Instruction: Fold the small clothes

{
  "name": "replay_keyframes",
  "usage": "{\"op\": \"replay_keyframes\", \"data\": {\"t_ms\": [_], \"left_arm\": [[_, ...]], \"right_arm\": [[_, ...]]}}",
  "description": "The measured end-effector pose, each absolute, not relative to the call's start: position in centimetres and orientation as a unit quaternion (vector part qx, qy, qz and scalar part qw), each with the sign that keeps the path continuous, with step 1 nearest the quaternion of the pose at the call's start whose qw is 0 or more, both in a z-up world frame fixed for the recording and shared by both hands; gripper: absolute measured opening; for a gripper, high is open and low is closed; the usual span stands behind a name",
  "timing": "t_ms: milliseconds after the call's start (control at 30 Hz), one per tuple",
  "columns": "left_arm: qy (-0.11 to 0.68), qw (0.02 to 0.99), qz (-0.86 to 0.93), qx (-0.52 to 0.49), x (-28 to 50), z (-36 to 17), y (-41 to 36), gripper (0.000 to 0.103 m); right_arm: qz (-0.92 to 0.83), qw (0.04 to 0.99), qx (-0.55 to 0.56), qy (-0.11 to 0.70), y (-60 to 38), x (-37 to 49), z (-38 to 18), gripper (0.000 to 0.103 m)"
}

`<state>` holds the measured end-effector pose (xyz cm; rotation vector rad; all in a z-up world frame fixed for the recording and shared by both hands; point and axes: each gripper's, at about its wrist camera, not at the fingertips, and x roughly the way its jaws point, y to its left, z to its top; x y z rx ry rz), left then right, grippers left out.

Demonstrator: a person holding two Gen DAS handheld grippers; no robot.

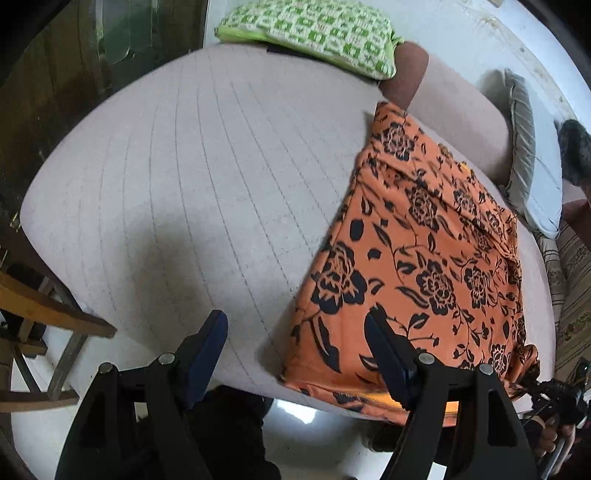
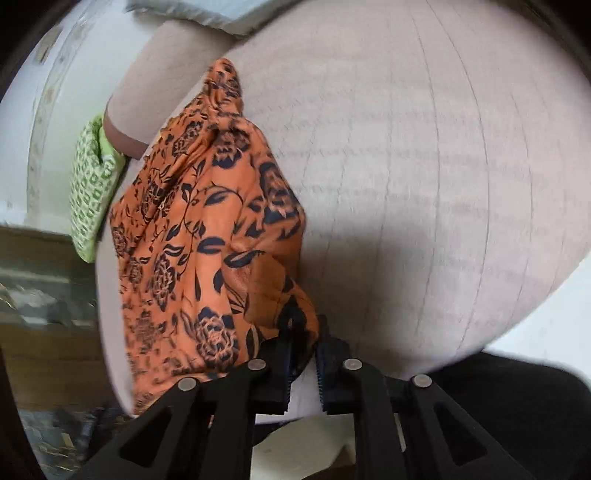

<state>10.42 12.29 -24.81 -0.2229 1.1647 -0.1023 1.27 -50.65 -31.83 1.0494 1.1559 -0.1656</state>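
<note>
On the bed's right side lies the orange floral garment. The right tool pinches its near corner, lifting it; the left tool gapes empty at the near edge. A green pillow sits far off.

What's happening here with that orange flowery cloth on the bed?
A person holding two hand tongs is folding an orange floral garment on a pale quilted mattress. The right tongs pinch one edge of the garment and lift it, so it hangs bunched. The left tongs are open above the garment's near corner, gripping nothing. A green patterned pillow lies at the far end.
</note>
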Motion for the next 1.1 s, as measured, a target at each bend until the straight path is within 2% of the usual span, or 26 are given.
{"op": "replay_keyframes", "data": {"t_ms": [33, 100, 167, 233, 467, 700, 833, 1067, 1100], "left_arm": [[0.553, 0.824, -0.049, -0.108, 10.4, -25.0, 12.2, 0.077], [0.558, 0.821, -0.051, -0.109, 10.2, -25.1, 12.0, 0.077], [0.559, 0.821, -0.049, -0.104, 10.1, -25.0, 11.9, 0.077], [0.561, 0.819, -0.046, -0.109, 10.0, -25.1, 12.2, 0.077], [0.567, 0.813, -0.029, -0.125, 10.3, -25.8, 13.2, 0.077], [0.565, 0.813, -0.031, -0.141, 10.6, -26.1, 14.7, 0.077], [0.589, 0.796, -0.056, -0.129, 11.3, -27.5, 14.2, 0.077], [0.62, 0.771, -0.094, -0.116, 11.3, -30.0, 11.7, 0.076], [0.624, 0.767, -0.1, -0.111, 11.1, -30.3, 11.3, 0.074]], "right_arm": [[-0.068, 0.7, 0.483, 0.521, -50.5, 0.9, -32.1, 0.014], [-0.062, 0.694, 0.491, 0.523, -50.6, 0.5, -32.2, 0.022], [-0.067, 0.697, 0.482, 0.527, -50.7, 0.2, -32.0, 0.046], [-0.072, 0.71, 0.479, 0.512, -51.0, -0.4, -31.3, 0.06], [-0.095, 0.734, 0.46, 0.49, -52.7, -0.3, -29.3, 0.064], [-0.099, 0.729, 0.423, 0.529, -50.4, 2.0, -32.8, 0.064], [-0.095, 0.745, 0.395, 0.53, -49.6, 2.0, -32.6, 0.064], [-0.073, 0.722, 0.422, 0.543, -49.6, 1.1, -33.3, 0.064], [-0.068, 0.719, 0.429, 0.543, -49.7, 0.9, -33.4, 0.064]]}}
